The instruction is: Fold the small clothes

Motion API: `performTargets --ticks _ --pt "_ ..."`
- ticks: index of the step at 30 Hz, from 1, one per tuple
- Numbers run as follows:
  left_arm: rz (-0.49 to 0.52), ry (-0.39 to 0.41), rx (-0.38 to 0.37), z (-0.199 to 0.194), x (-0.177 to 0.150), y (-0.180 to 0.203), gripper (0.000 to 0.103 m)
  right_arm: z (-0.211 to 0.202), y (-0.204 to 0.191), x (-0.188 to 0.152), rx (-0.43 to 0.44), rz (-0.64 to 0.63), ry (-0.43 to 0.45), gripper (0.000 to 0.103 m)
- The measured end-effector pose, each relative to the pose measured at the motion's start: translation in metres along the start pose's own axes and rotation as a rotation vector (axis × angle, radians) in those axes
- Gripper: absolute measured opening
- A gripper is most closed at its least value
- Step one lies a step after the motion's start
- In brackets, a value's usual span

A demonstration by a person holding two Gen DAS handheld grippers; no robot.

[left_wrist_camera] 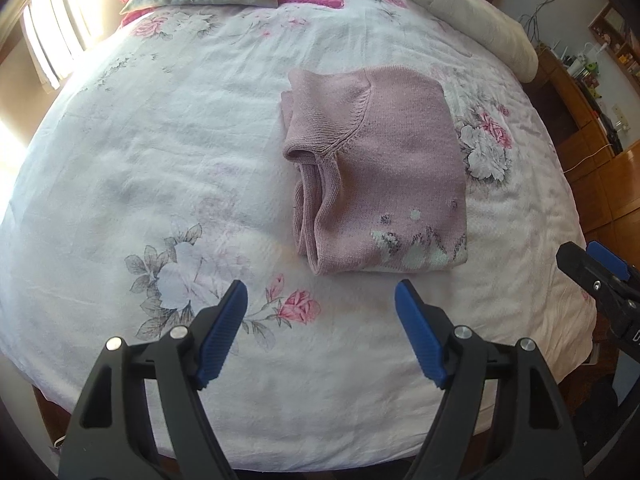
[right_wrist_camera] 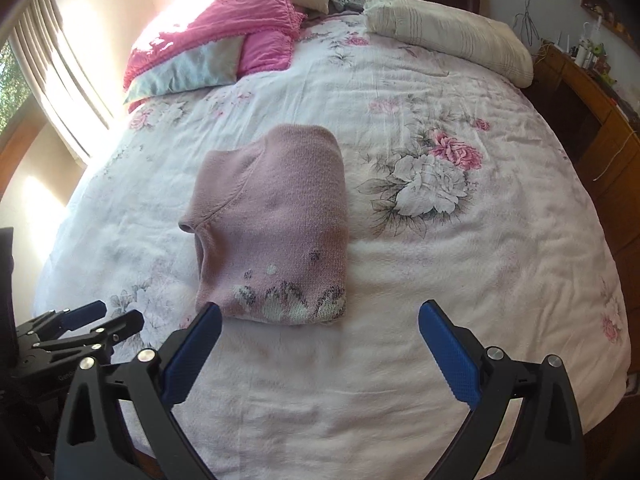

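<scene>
Left wrist — folded sweater (left_wrist_camera: 384,168), grippers apart

Both my cams sit low at the foot of the bed (left_wrist_camera: 160,168), looking fwd along their own jaws toward the headboard end. Left wrist cam looks over the left gripper (left_wrist_camera: 320,300), jaws spread wide at frame bottom; folded pink sweater (left_wrist_camera: 384,168) sits centre-right, near. Right wrist cam looks over the right gripper (right_wrist_camera: 320,320), also spread wide, set a bit further right, so the sweater (right_wrist_camera: 272,224) falls centre-left. Each cam catches the other unit: right gripper (left_wrist_camera: 596,268) at my left view's right edge, left gripper (right_wrist_camera: 100,320) at the right view's lower left. Shared: sweater, floral bedspread, pink pillows (right_wrist_camera: 224,36), cream pillow (right_wrist_camera: 448,36), window blinds (left_wrist_camera: 52,32).
</scene>
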State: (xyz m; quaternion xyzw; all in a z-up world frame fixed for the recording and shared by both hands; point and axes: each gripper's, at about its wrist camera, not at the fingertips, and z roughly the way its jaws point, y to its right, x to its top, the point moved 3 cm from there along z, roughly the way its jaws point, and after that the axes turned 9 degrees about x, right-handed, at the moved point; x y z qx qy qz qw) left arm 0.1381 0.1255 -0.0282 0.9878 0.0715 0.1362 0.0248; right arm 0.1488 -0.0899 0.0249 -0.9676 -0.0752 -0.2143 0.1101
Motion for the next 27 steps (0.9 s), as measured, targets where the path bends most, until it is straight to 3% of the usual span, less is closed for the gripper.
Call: performTargets --ticks 7,27 --pt "0.001 -0.01 0.002 0.002 -0.002 0.0 0.076 0.002 0.003 0.001 -0.04 -0.009 -0.002 0.099" --pt "0.005 -0.002 0.013 0.003 -0.002 0.003 0.076 0.035 0.016 -0.018 -0.052 0.017 -0.149 0.099"
